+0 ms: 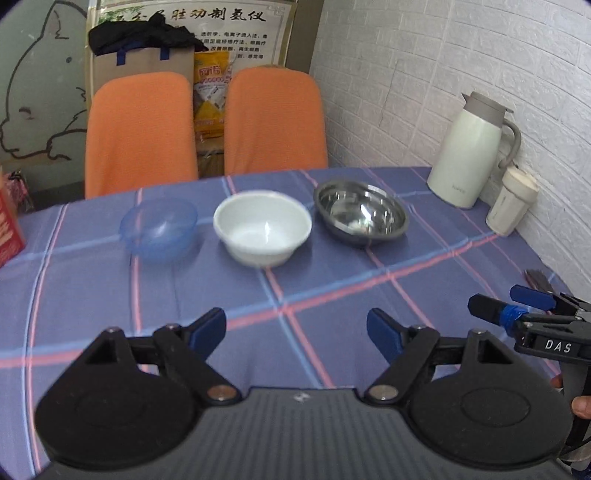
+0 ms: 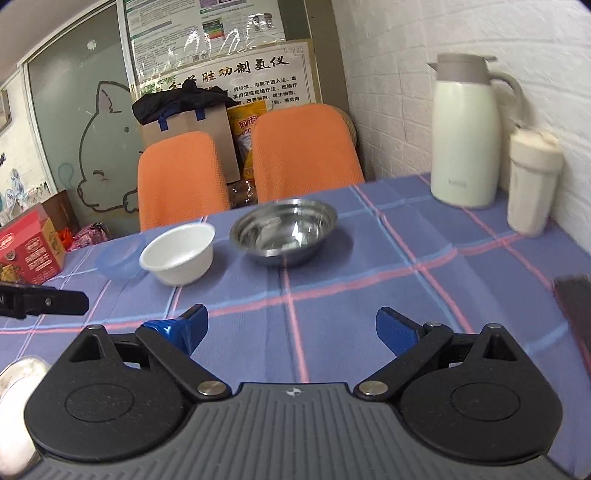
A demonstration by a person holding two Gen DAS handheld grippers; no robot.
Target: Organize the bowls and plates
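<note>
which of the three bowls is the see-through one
The blue plastic bowl, at the left end of the row. The tablecloth shows through it, unlike the opaque white bowl in the middle and the shiny steel bowl on the right.

**A corner room with a checked tabletop**

The tabletop [image 1: 332, 288] wears a blue cloth crossed by pink and pale-blue lines. It stands against a white brick-patterned wall [image 2: 480, 33] on the right. Two orange chairs [image 1: 140, 133] stand side by side at the far edge, backs upright. Behind them a brown bag [image 2: 184, 125] with blue handles carries dark cloth on top, and a yellow packet [image 1: 210, 96] shows between the chair backs. A poster [image 2: 229, 74] with Chinese writing leans behind the bag. To the left, a frosted glass panel [image 2: 74, 110] bears a cat outline. A red box [image 2: 29, 251] stands at the left.
</note>
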